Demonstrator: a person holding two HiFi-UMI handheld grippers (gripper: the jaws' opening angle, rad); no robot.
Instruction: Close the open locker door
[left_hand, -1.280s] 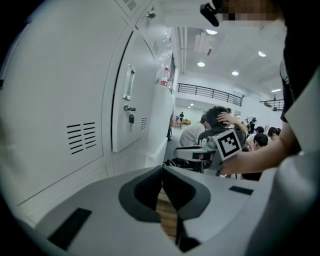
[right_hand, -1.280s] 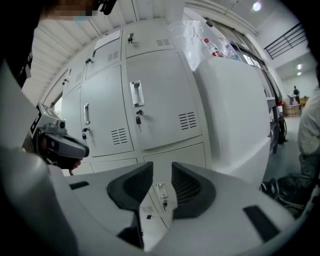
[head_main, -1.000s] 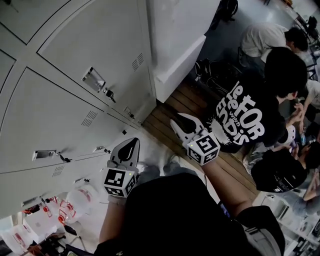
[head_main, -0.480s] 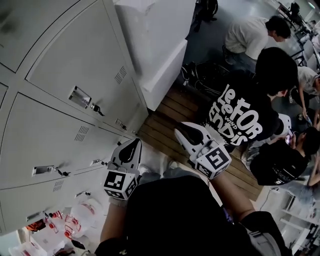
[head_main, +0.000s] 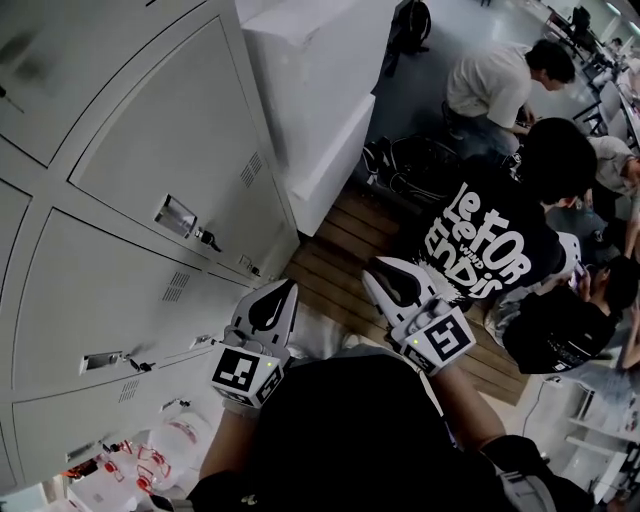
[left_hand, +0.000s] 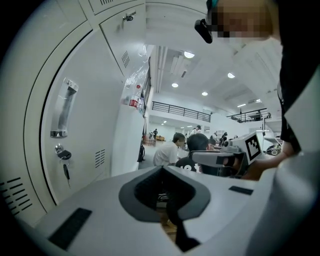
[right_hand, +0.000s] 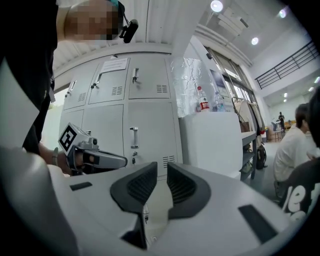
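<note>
We are holding the left gripper (head_main: 281, 294) and the right gripper (head_main: 381, 271) out in front of us, side by side and apart, both pointing away from our body. The left gripper's jaws are pressing together at their tips with nothing between them. The right gripper's jaws are standing a thin slit apart, also gripping nothing. We are standing next to a bank of grey lockers (head_main: 90, 290) on our left. Every locker door that we are seeing is lying flush in its frame, so we cannot tell which one the task means. The nearest door (head_main: 170, 130) is rising just beside the left gripper, on its left, and the gripper is not touching it. This door is carrying a clear handle (head_main: 176, 213), a key (head_main: 209, 240) hanging in the lock just below the handle, and a small vent (head_main: 251, 168). Past the lockers a white cabinet (head_main: 320, 90) is standing right against them, and in the right gripper view plastic-wrapped bottles (right_hand: 202, 102) are sitting on top of it. Ahead of the grippers a strip of wooden floor (head_main: 335, 250) is showing. To our right a person in a black shirt (head_main: 495, 245) with white lettering is facing away from us, and a person in a white shirt (head_main: 495, 80) is sitting farther off.
</note>
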